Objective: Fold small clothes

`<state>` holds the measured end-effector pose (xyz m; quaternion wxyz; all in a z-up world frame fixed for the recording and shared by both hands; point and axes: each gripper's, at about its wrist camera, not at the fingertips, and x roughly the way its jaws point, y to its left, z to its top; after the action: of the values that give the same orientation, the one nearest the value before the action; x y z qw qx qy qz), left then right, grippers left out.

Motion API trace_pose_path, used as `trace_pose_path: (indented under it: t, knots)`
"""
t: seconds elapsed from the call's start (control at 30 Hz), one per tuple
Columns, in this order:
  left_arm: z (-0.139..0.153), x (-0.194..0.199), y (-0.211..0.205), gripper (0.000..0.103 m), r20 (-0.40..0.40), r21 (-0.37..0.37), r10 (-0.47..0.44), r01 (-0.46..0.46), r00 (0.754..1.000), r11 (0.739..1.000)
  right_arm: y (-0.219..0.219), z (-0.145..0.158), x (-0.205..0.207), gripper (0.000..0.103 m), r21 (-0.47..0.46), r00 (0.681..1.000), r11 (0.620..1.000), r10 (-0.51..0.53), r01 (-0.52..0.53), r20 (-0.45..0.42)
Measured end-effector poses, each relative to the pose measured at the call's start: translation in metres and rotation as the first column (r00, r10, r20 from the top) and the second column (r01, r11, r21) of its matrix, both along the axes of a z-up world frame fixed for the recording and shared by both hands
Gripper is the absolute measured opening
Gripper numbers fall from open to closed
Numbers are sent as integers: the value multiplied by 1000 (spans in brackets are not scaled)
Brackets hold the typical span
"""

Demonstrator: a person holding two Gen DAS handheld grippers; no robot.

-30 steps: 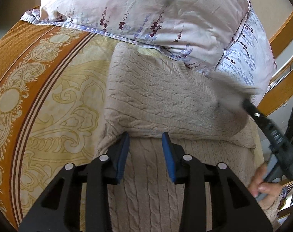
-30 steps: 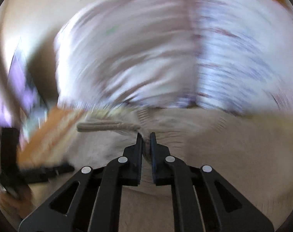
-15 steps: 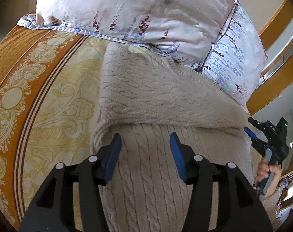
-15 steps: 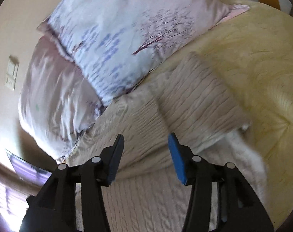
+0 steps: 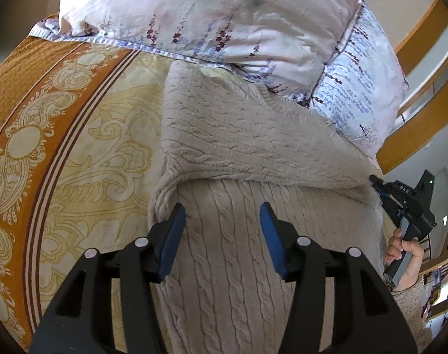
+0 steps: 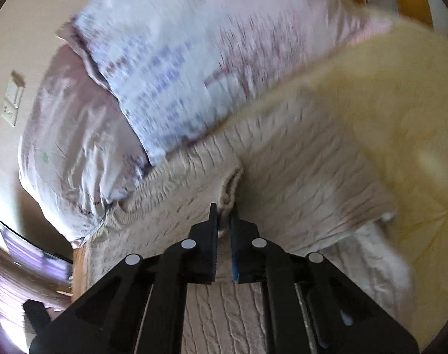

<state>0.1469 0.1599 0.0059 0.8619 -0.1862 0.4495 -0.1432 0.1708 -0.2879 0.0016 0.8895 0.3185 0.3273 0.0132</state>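
Beige sweater (image 6: pixel 297 177) edge, seemingly, now pinched in just-closed right hand-held gripper (image 6: pixel 224 209); left hand-held gripper (image 5: pixel 222 215) wider, empty.

A bed spread with a yellow and orange paisley quilt (image 5: pixel 76 153) carries a beige cable-knit sweater (image 5: pixel 238 147), folded over, its top against two floral pillows (image 5: pixel 224 14) at the head edge.

No legible text or label anywhere; faint marks on the right gripper (image 5: pixel 401 194) unreadable
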Motion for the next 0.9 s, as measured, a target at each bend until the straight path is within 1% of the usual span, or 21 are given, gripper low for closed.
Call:
trace_pose_path:
  t: [0.07, 0.13, 0.17, 0.2, 0.27, 0.33, 0.4, 0.47, 0.53, 0.63, 0.77, 0.8, 0.83, 0.87, 0.9]
  knots:
    - [1, -4, -1, 54, 12, 6, -16, 16, 1000, 1000, -1, 2, -3, 7, -32, 1000, 999, -27, 27, 1]
    - [2, -8, -2, 54, 23, 14, -31, 30, 999, 999, 0, -5, 4, 8, -64, 999, 998, -13, 10, -52]
    - [3, -11, -3, 54, 27, 19, -32, 32, 999, 999, 0, -9, 7, 8, -68, 996, 998, 1, -7, -88]
    - [3, -14, -3, 54, 31, 20, -38, 37, 999, 999, -1, -12, 8, 10, -59, 993, 998, 9, -16, -118]
    - [2, -18, -1, 54, 33, 13, -37, 37, 999, 999, -4, -11, 2, 21, -49, 993, 999, 15, -21, -117]
    - [2, -24, 3, 54, 36, -4, -37, 37, 999, 999, -8, -2, -11, 52, -58, 996, 998, 26, -31, -84]
    - [0, -30, 7, 54, 40, -23, -43, 44, 998, 999, -12, 7, -29, 62, -93, 998, 995, 37, -41, -46]
    - [-2, -36, 10, 54, 40, -30, -53, 54, 998, 998, -18, 11, -48, 62, -138, 996, 987, 74, -79, -40]
    - [-3, -44, 12, 54, 43, -37, -61, 63, 997, 997, -25, 10, -63, 62, -149, 994, 983, 97, -103, -52]
    - [-4, -57, 16, 54, 46, -62, -70, 73, 996, 995, -41, 2, -88, 62, -162, 991, 980, 100, -114, -89]
    - [-8, -72, 21, 53, 41, -112, -69, 73, 997, 991, -61, -13, -117, 62, -118, 985, 985, 111, -126, -129]
    - [-9, -77, 22, 52, 43, -122, -64, 69, 997, 990, -64, -17, -122, 60, -97, 983, 986, 121, -135, -139]
    - [-9, -81, 23, 52, 43, -132, -62, 67, 997, 989, -66, -20, -125, 56, -76, 981, 987, 132, -144, -144]
    - [-10, -85, 24, 52, 41, -146, -63, 68, 997, 987, -69, -24, -129, 55, -43, 978, 986, 151, -159, -145]
    - [-12, -90, 25, 52, 37, -167, -62, 67, 997, 984, -70, -26, -134, 53, -16, 978, 985, 166, -170, -128]
